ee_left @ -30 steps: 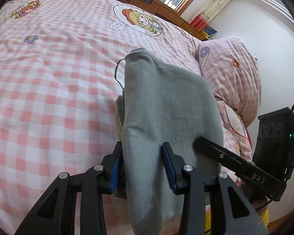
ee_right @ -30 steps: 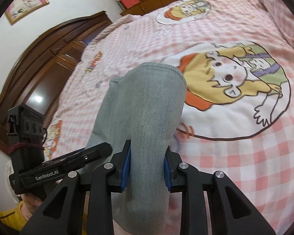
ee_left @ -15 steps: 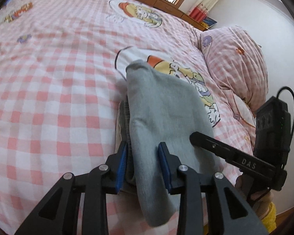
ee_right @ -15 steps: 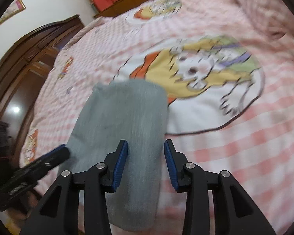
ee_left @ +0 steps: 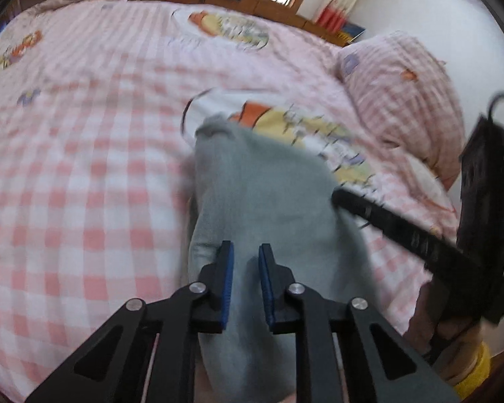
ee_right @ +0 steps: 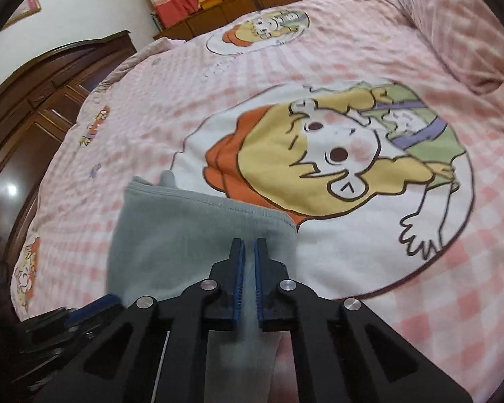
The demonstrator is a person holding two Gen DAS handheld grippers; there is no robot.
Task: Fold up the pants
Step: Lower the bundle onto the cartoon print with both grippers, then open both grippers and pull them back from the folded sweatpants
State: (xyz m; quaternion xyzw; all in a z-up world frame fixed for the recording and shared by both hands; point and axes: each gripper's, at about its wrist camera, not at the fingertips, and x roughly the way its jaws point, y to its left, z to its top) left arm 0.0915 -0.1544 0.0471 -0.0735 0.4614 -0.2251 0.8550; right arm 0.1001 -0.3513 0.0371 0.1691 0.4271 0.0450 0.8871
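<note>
Grey and soft, the folded pants (ee_left: 262,201) lie near the front edge of the bed, on the pink checked quilt (ee_left: 84,174), their far hem overlapping the rim of the round cartoon print (ee_right: 336,168).

In the left wrist view we see our left gripper (ee_left: 246,258) low over the near end of the pants. Its blue pads stand either side of a ridge of grey cloth and its jaws are closing; the picture is blurred, so we cannot tell for sure that the pads press the fabric yet.

In the right wrist view our right gripper (ee_right: 248,252) is drawn in to a thin slit, with a narrow strip of the grey cloth pinched between its blue pads, close to the right-hand edge of the pants.

The right gripper also shows at the right of the left wrist view, as a dark bar reaching to the pants. A pink checked pillow (ee_left: 403,100) lies beyond it, and a dark wooden wardrobe (ee_right: 33,117) stands beside the bed.
</note>
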